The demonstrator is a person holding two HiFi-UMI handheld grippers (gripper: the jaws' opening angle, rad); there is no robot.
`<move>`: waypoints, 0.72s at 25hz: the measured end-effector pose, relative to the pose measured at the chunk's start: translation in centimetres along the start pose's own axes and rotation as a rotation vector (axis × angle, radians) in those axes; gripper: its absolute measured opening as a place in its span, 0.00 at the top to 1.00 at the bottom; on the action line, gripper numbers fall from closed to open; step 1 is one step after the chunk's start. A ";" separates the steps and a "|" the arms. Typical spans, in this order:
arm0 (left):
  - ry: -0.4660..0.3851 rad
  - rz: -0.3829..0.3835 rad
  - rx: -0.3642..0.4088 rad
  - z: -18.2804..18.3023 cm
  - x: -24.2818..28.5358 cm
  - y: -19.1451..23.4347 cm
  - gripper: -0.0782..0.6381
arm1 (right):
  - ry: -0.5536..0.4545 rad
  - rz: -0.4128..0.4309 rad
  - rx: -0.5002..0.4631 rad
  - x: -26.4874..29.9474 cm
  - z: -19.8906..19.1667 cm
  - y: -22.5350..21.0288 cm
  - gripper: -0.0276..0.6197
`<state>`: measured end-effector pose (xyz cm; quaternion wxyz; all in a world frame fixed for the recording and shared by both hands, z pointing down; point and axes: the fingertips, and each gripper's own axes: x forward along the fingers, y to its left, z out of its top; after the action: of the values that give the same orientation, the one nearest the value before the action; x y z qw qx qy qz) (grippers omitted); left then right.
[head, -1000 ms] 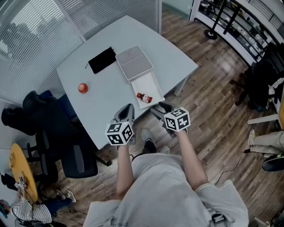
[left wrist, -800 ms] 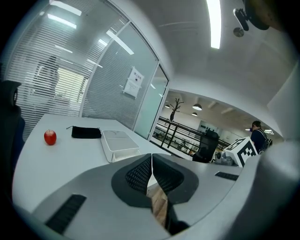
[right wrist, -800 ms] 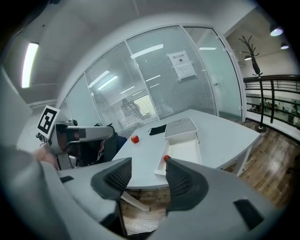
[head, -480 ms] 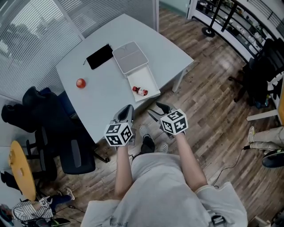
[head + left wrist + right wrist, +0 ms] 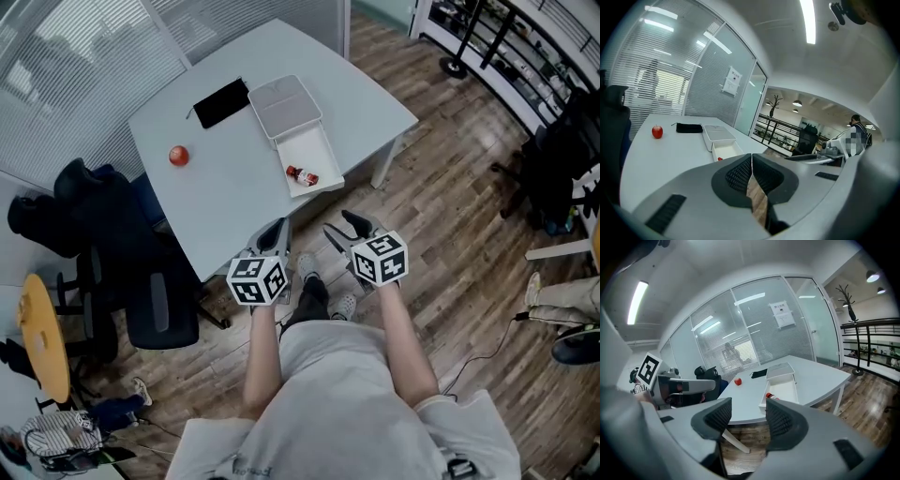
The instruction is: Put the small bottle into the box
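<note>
Left tool [image 5: 273, 233] pinched together, right tool [image 5: 342, 227] spread empty, both off the grey table [image 5: 234, 159], over wood floor [image 5: 450, 216].

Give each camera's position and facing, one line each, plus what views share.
Head view: on the person's head, looking steeply down at the table, box, small bottle; forearms, left gripper and right gripper show.
Left gripper view: on the left gripper, facing over its shut, empty jaws across the table.
Right gripper view: on the right gripper, facing the box past its open jaws; left gripper at left.
Shared: all show the box and red apple.
</note>
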<state>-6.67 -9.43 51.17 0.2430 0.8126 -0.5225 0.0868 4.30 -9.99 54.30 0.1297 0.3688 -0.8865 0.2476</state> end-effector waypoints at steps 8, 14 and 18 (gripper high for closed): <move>-0.002 0.014 0.021 -0.6 -1.2 -0.3 0.85 | -0.039 -0.052 -0.003 -1.1 -0.5 0.2 0.60; -0.005 0.009 0.032 -1.3 -2.3 -0.9 0.85 | -0.038 -0.066 -0.016 -1.6 -2.0 1.0 0.62; -0.004 0.005 0.038 -1.8 -2.6 -1.3 0.85 | -0.033 -0.072 -0.035 -2.2 -2.5 1.3 0.62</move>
<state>-6.39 -6.05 51.28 0.2264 0.8159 -0.5233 0.0958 5.05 -6.54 55.03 0.1305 0.4021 -0.8789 0.2212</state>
